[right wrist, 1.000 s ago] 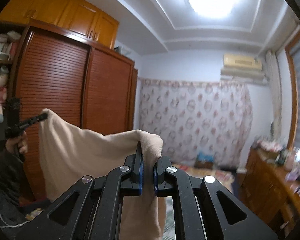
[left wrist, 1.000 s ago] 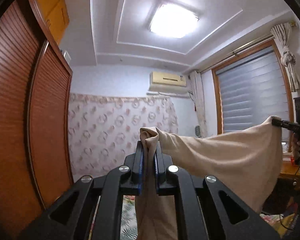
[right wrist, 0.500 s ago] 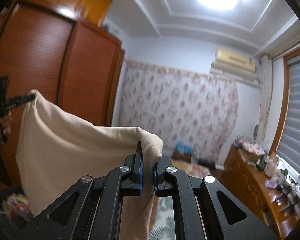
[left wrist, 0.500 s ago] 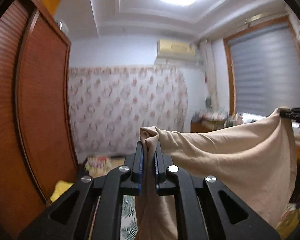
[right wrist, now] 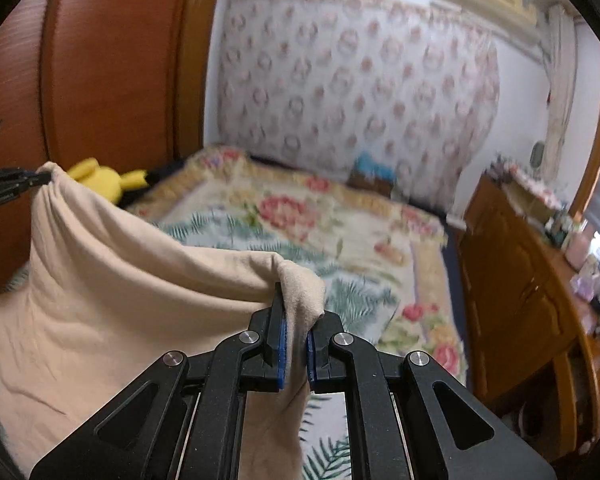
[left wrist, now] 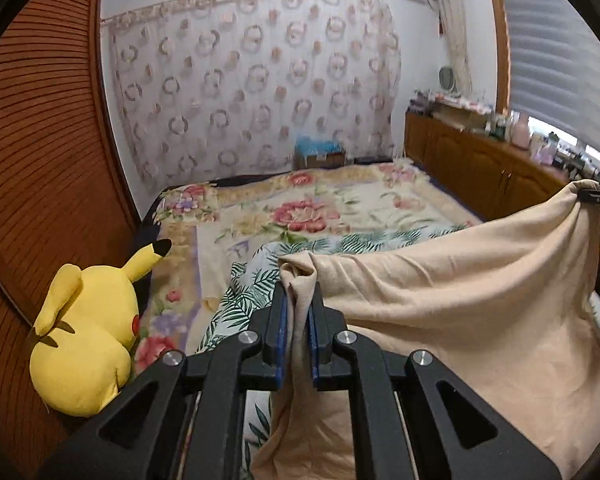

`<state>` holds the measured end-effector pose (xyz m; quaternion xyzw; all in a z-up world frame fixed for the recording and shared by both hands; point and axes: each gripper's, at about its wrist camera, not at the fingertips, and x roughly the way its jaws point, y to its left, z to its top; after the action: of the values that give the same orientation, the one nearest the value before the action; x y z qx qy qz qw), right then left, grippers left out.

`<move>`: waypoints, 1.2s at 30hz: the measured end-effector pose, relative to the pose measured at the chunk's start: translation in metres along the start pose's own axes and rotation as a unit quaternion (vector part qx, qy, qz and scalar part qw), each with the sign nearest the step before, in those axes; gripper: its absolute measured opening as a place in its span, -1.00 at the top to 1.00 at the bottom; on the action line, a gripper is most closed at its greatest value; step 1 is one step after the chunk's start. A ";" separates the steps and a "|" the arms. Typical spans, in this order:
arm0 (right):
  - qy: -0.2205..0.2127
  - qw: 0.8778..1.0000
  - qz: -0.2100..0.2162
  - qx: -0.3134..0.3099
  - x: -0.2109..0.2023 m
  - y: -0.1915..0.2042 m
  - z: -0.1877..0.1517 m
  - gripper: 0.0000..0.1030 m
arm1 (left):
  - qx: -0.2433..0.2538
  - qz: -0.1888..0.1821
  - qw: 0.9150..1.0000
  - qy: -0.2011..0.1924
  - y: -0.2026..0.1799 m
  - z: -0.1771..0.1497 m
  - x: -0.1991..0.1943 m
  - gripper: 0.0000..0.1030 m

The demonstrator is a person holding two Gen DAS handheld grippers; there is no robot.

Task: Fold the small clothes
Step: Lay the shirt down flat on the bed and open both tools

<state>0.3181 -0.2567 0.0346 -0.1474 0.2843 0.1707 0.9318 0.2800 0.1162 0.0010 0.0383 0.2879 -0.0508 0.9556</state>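
Beige garment (left wrist: 440,304): stretched above the flowered bed (left wrist: 340,208), one top corner pinched in the left tool (left wrist: 298,320), the other in the right tool (right wrist: 296,336), likely for laying flat.

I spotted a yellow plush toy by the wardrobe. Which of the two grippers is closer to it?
Left. The left gripper is just right of the yellow plush toy; the right gripper holds the beige cloth's far end.
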 end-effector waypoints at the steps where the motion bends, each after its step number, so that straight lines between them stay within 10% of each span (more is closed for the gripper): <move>1: 0.007 1.000 0.000 0.005 0.012 -0.003 -0.001 0.91 | 0.001 -0.002 1.000 0.004 -0.001 0.001 0.007 0.88; 10: 0.062 0.997 -0.015 0.048 0.071 -0.023 -0.011 0.82 | -0.001 -0.016 0.999 0.045 0.003 -0.001 0.034 0.75; 19: 0.087 0.992 -0.018 0.092 0.055 -0.021 -0.067 0.39 | -0.013 -0.045 0.996 0.075 -0.002 -0.055 -0.002 0.00; 36: 0.106 0.980 -0.011 0.166 0.000 -0.010 -0.167 0.39 | -0.022 -0.080 0.988 0.131 -0.040 -0.143 -0.042 -0.03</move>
<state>0.2420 -0.3278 -0.0966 -0.0106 0.4045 0.0941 0.9096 0.1622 0.0943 -0.0966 0.0007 0.4139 -0.1154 0.9030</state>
